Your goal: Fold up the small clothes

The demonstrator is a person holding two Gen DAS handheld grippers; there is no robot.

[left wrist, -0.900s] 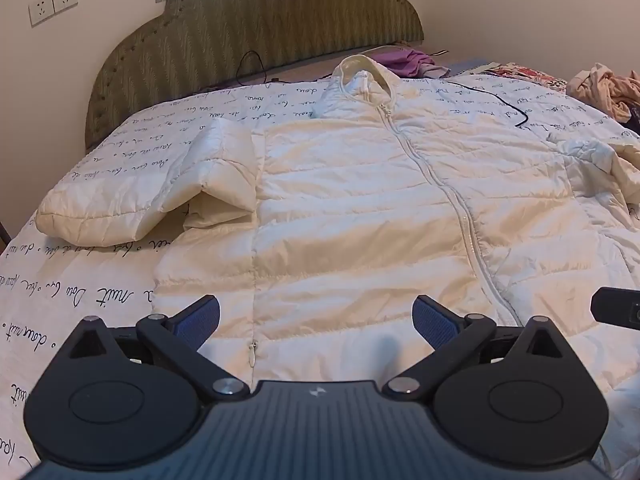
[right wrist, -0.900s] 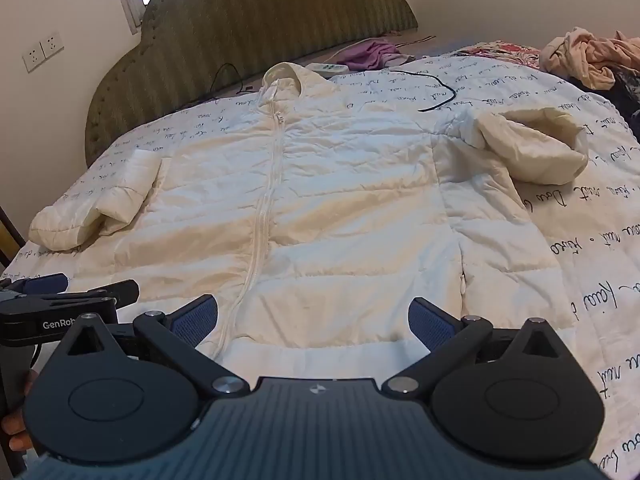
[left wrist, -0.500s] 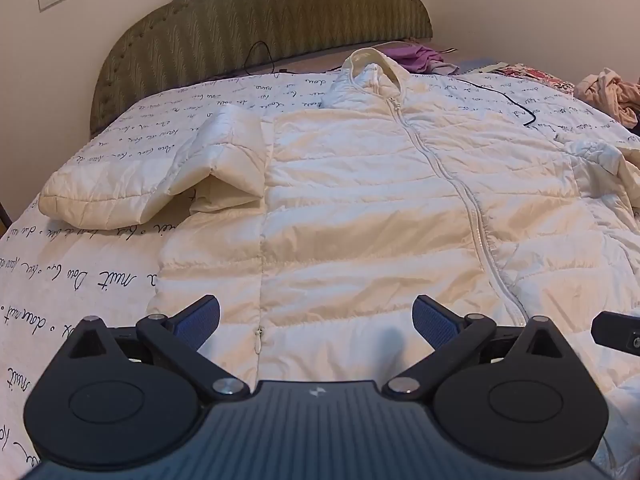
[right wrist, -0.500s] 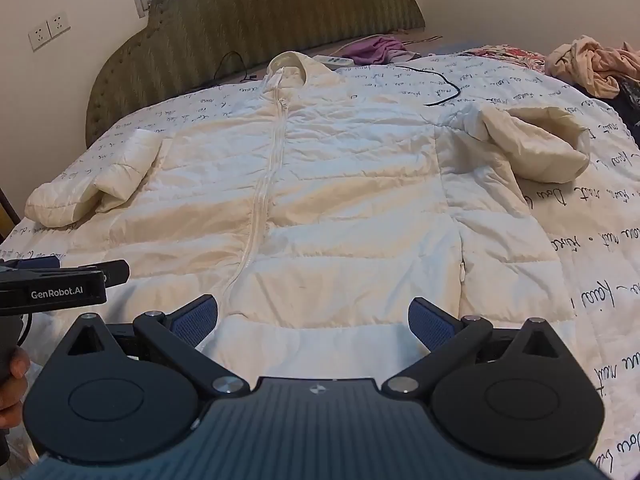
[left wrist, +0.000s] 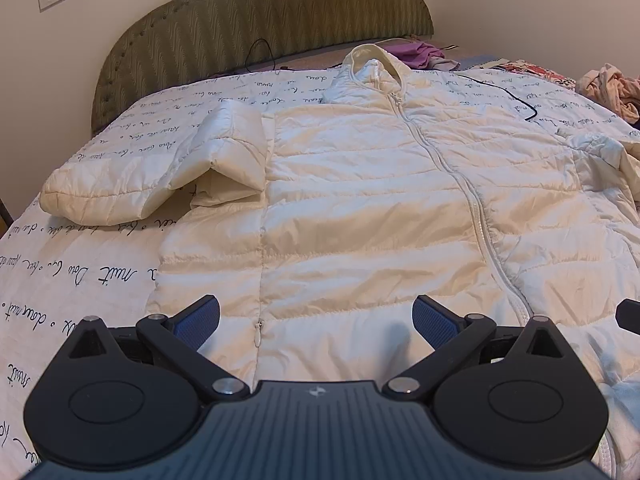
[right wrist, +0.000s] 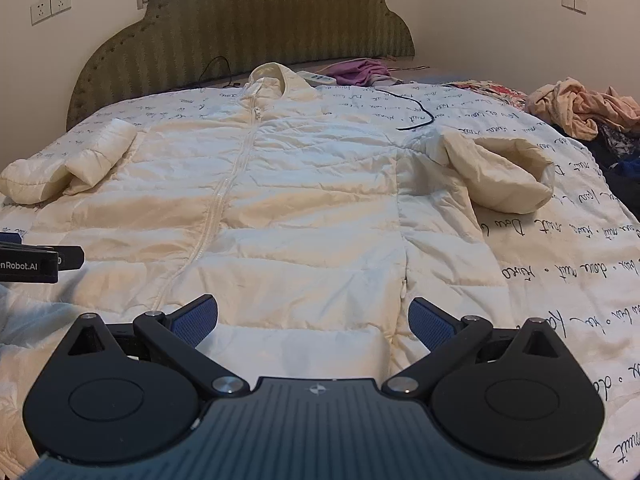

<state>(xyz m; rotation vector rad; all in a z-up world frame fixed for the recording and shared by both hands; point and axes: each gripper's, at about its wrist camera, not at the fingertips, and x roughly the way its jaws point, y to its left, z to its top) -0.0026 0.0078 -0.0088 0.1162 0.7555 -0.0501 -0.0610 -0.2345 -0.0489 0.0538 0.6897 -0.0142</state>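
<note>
A cream quilted jacket [left wrist: 360, 208] lies face up and zipped on the bed, collar toward the headboard; it also shows in the right wrist view [right wrist: 288, 208]. Its left sleeve [left wrist: 152, 176] is bent outward, and its right sleeve [right wrist: 500, 176] is bunched beside the body. My left gripper [left wrist: 316, 320] is open and empty, just above the hem on the jacket's left half. My right gripper [right wrist: 314, 320] is open and empty, just above the hem on the right half. The left gripper's body [right wrist: 36, 262] shows at the right view's left edge.
The bed sheet [left wrist: 80, 280] is white with black script. A green padded headboard [right wrist: 240, 32] stands behind. A black cable [right wrist: 416, 114] lies near the collar. Purple cloth [right wrist: 360, 72] sits by the headboard and a pile of pink clothes [right wrist: 580, 108] lies at the far right.
Both grippers have moved down and forward toward the jacket's hem; the jacket looms larger. Both stay open. The jacket has not moved.
</note>
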